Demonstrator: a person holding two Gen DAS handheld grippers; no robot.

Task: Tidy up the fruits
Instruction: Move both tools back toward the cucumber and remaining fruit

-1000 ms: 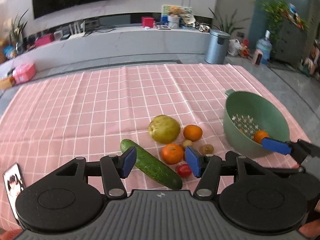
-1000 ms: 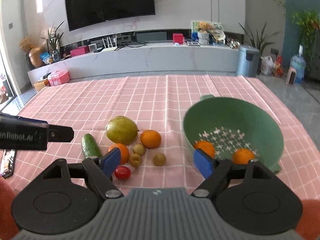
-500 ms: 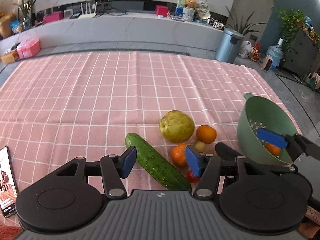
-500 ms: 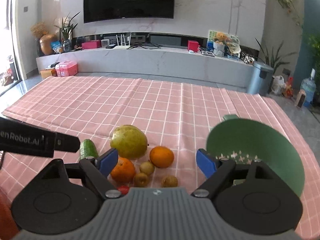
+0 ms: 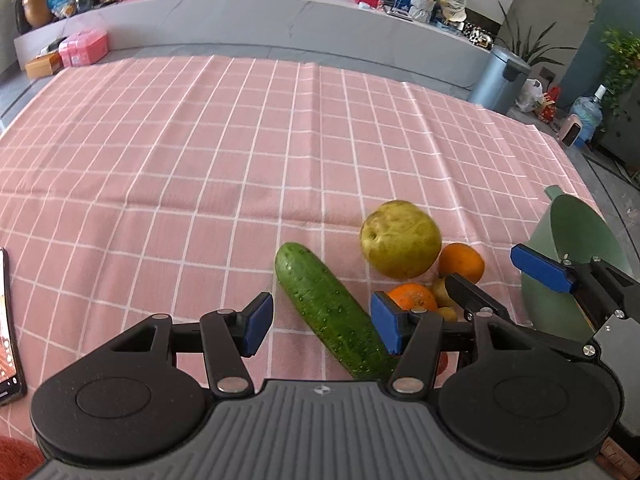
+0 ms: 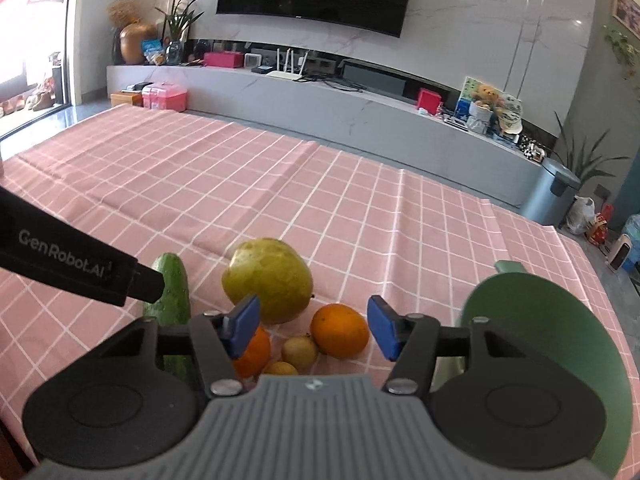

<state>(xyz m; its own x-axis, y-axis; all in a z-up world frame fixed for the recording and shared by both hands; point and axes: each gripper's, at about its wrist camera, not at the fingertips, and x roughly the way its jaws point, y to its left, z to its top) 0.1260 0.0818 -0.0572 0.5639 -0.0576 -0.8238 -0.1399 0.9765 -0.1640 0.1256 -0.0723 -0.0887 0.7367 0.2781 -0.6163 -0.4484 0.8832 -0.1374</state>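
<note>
On the pink checked cloth lie a green cucumber point(image 5: 332, 312), a big yellow-green pear-like fruit point(image 5: 400, 238), two oranges point(image 5: 461, 262) point(image 5: 414, 297) and several small brown fruits point(image 6: 300, 352). A green colander bowl point(image 5: 580, 240) stands at the right. My left gripper point(image 5: 322, 326) is open and empty, low over the near part of the cucumber. My right gripper point(image 6: 314, 326) is open and empty, just above the oranges point(image 6: 340, 330) and in front of the big fruit point(image 6: 267, 274). The bowl point(image 6: 560, 340) is to its right; its contents are hidden.
A phone point(image 5: 8, 320) lies at the left edge of the cloth. The cloth stretches far back toward a grey bench point(image 6: 320, 104) with boxes and a TV above. A grey bin point(image 6: 552, 192) stands off the far right corner.
Both grippers swung left and pulled back from the bowl toward the fruit pile. The oranges in the bowl dropped out of sight. Both stay open.
</note>
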